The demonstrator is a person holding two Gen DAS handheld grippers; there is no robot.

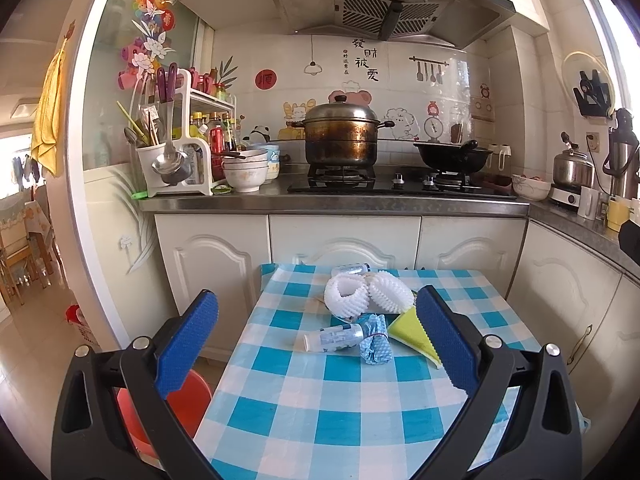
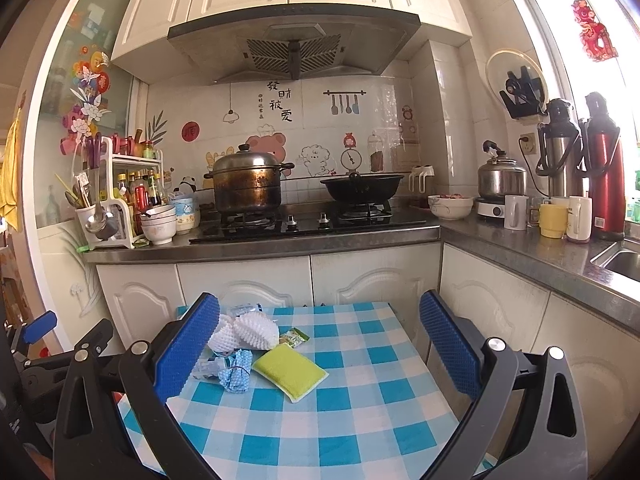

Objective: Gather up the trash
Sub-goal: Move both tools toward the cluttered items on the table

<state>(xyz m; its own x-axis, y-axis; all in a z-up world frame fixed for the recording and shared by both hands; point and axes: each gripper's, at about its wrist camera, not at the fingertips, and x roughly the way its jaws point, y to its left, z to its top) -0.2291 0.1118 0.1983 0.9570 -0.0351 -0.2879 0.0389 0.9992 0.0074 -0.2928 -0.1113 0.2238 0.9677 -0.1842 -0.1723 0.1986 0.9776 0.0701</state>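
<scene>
A small table with a blue checked cloth (image 1: 320, 400) (image 2: 360, 400) holds the trash. Two white foam fruit nets (image 1: 346, 294) (image 2: 256, 332) lie at the far side. In front lie a small white bottle on its side (image 1: 334, 338) (image 2: 206, 366), a rolled blue cloth with a band (image 1: 374, 340) (image 2: 236, 372) and a yellow-green sponge (image 1: 412, 334) (image 2: 290, 370). A green snack wrapper (image 2: 295, 337) and a second small bottle (image 1: 352, 269) lie farther back. My left gripper (image 1: 316, 344) is open above the near table. My right gripper (image 2: 320, 356) is open and empty.
Behind the table runs a counter with white cabinets (image 1: 344, 240), a stove with a steamer pot (image 1: 342, 134) and a black wok (image 1: 452, 156), stacked bowls (image 1: 245, 168) and a utensil rack (image 1: 172, 148). A red stool (image 1: 188, 400) stands left of the table. Kettle and flasks (image 2: 600, 168) stand right.
</scene>
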